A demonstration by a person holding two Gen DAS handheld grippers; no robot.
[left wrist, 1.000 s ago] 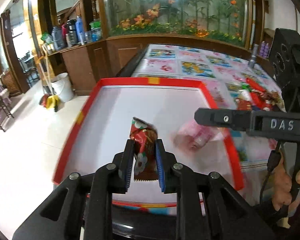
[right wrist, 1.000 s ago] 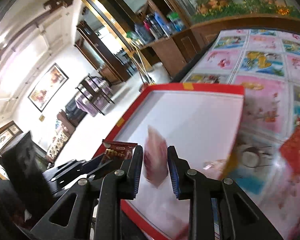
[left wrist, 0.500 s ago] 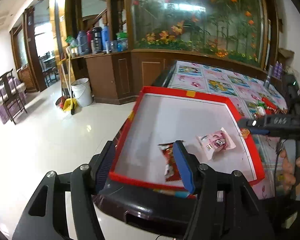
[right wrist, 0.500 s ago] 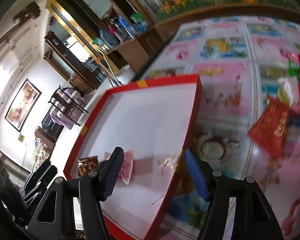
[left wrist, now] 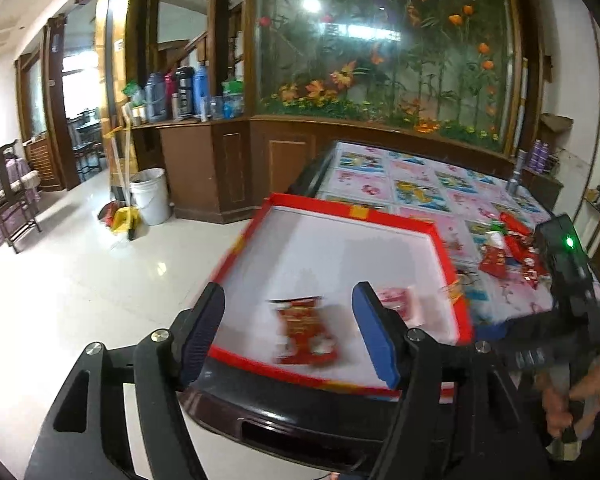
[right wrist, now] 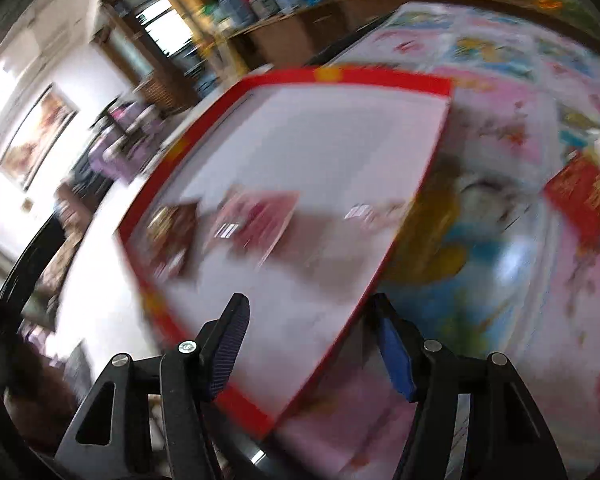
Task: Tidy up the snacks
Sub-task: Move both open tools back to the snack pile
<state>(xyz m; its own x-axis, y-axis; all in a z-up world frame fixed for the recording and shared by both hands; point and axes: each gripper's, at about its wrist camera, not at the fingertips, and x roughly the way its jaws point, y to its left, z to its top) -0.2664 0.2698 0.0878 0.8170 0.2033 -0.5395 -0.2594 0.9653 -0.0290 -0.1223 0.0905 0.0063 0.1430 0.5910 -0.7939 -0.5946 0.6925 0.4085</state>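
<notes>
Left tongs (left wrist: 288,332) stand wide and empty above the red packet (left wrist: 305,330) lying in the tray (left wrist: 444,248), evidently dropped there for sorting; a second ago they gripped it. Right tongs (right wrist: 312,344) also gape empty over the tray's (right wrist: 380,76) edge, having let the pink packet (right wrist: 256,216) fall beside the red; more snacks (right wrist: 580,196) wait on the tabletop (right wrist: 500,264).

Red packet (left wrist: 306,330) and pink packet (left wrist: 398,304) lie flat, side by side, in the red-rimmed tray (left wrist: 340,210), lower centre of frame.
</notes>
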